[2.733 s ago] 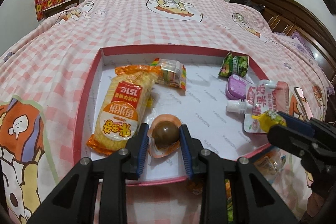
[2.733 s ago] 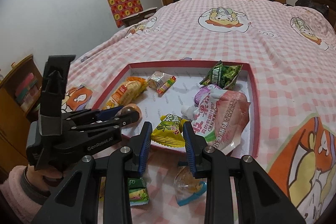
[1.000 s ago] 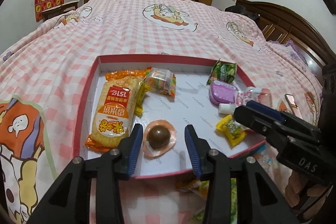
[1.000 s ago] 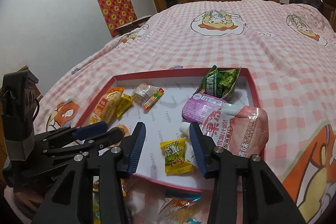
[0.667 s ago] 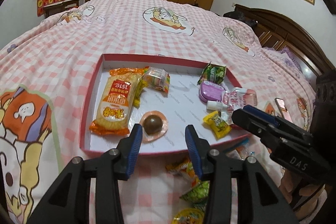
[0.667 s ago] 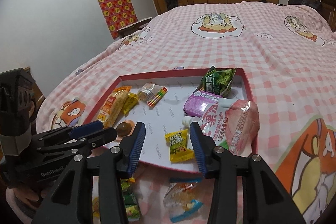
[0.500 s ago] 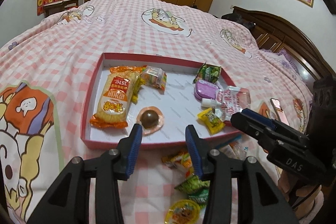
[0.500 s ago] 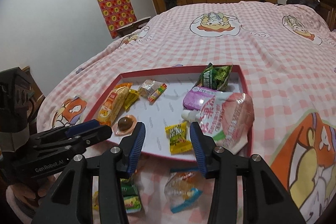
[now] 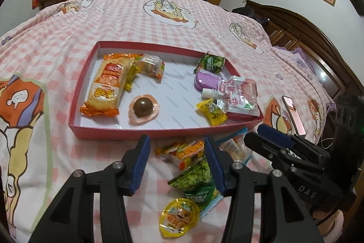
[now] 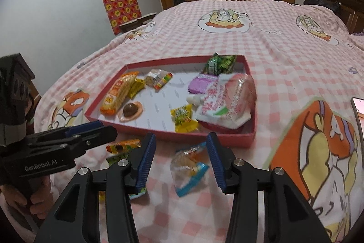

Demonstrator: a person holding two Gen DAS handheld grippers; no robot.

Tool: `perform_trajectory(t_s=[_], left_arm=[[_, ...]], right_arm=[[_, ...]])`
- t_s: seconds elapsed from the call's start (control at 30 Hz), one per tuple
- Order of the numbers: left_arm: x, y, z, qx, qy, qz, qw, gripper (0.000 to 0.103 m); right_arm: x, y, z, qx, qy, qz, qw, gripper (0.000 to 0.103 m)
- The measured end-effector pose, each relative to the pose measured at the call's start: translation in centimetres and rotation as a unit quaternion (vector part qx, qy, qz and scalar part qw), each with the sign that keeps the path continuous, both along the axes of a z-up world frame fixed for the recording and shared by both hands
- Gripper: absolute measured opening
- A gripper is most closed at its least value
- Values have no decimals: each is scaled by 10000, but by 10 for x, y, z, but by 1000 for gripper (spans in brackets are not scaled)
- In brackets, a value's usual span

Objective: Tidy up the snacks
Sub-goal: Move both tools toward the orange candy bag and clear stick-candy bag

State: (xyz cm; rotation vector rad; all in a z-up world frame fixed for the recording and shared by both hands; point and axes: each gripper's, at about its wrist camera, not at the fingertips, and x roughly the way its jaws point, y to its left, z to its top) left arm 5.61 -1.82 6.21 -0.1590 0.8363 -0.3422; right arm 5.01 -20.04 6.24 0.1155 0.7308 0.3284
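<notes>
A red tray (image 9: pixel 113 131) with a white floor lies on the pink checked bed. It holds an orange cracker pack (image 9: pixel 107 88), a brown chocolate ball (image 9: pixel 142 108) on a peach wrapper, a yellow candy (image 9: pixel 211 112), a pink jelly pouch (image 9: pixel 241 95) and a purple box (image 9: pixel 207 82). In front of the tray my left gripper (image 9: pixel 177 152) hovers over an orange-green packet (image 9: pixel 184 152), its jaws opening and pressing on nothing. My right gripper (image 10: pixel 180 147) is open above a clear bag with blue trim (image 10: pixel 188 165).
More loose snacks lie on the bed near me: a green pea packet (image 9: pixel 195 179) and a yellow jelly cup (image 9: pixel 178 218). A phone (image 9: pixel 293 115) rests right of the tray. Wooden wardrobes and a headboard stand far behind.
Both grippers have drawn back from the tray toward me, leaving the chocolate ball and yellow candy inside it. Loose snacks in front of the tray came into view. The left jaws stand wider.
</notes>
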Motion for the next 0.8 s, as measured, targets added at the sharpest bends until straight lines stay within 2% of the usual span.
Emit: perform_trajectory(t_s=[0.4,0.67,0.8], left_arm=[[10,-10,-16,79,220,67,9997,61],[13,-26,-28,153,390,-118,9991,62],[14,-32,-31,258,342,-103,9990,62]], right_arm=[[-5,-6,-9,46,95,-74,9999,48],[-5,-9,-14,127,152,-107,9997,48],[-5,-10,-14,155,158,-115,9997,48]])
